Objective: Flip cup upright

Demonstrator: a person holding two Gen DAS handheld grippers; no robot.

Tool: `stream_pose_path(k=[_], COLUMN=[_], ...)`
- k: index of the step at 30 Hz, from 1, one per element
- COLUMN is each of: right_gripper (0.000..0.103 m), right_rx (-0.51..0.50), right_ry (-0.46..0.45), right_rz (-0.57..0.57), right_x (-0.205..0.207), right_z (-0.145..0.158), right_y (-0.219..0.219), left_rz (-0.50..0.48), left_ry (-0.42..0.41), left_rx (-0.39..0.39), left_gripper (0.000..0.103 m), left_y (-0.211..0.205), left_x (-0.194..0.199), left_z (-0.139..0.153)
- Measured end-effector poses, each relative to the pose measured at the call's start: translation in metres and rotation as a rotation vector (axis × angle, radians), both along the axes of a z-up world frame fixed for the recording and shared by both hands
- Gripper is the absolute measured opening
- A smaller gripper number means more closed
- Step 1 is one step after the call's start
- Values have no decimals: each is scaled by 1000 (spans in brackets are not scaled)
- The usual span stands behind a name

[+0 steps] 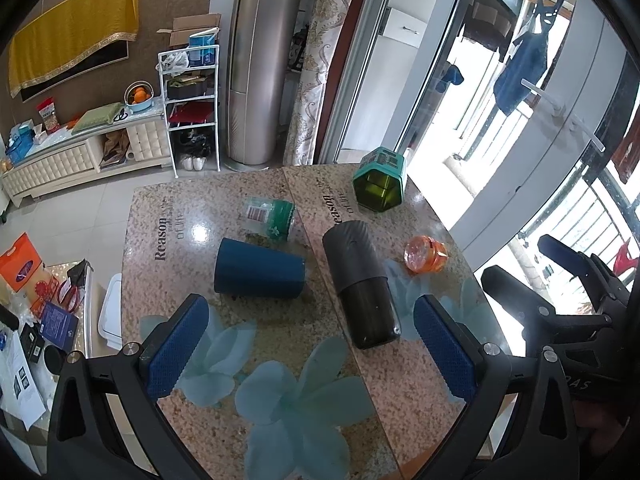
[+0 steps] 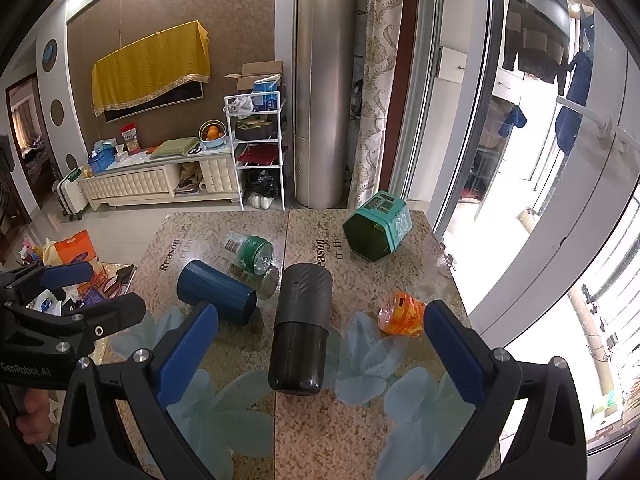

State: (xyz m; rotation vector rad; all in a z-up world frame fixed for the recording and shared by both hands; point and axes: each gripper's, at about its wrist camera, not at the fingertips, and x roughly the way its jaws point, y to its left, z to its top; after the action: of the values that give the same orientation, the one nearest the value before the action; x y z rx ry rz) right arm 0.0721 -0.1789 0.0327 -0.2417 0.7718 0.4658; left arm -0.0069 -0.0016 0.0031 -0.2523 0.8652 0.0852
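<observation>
Clearly nothing is gripped: the left gripper and right gripper both hover with jaws apart. Left of the black tumbler, the blue cup lies sideways; clamp it mid-body, then rotate it upright.

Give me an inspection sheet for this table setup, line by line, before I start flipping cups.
Surface: speckled stone-look table with printed pale blue flowers and lettering.
Job's things: five containers, all lying on their sides: dark blue ribbed cup, black two-part tumbler, clear plastic cup with green label, small orange translucent cup, teal hexagonal tin.
Clutter: nothing seen on the table besides these.
Grippers: left gripper and right gripper both open, above the near edge, holding nothing.
Cables: nothing seen.
Surroundings: white shelf rack, cream cabinet, glass balcony door.
</observation>
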Motion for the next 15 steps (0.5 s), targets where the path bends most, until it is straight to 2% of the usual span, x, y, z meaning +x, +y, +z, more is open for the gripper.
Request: stream_pose_path(k=[15], right_gripper=[103], right_rx=[2], right_ry=[8], right_rz=[-6], right_x=[-3], right_z=[0], right_y=[-1], left_rz=[-3], left_ry=[5], left_rx=[3], left_gripper=[103], left_y=[3], left_x=[-4], left_z=[-2])
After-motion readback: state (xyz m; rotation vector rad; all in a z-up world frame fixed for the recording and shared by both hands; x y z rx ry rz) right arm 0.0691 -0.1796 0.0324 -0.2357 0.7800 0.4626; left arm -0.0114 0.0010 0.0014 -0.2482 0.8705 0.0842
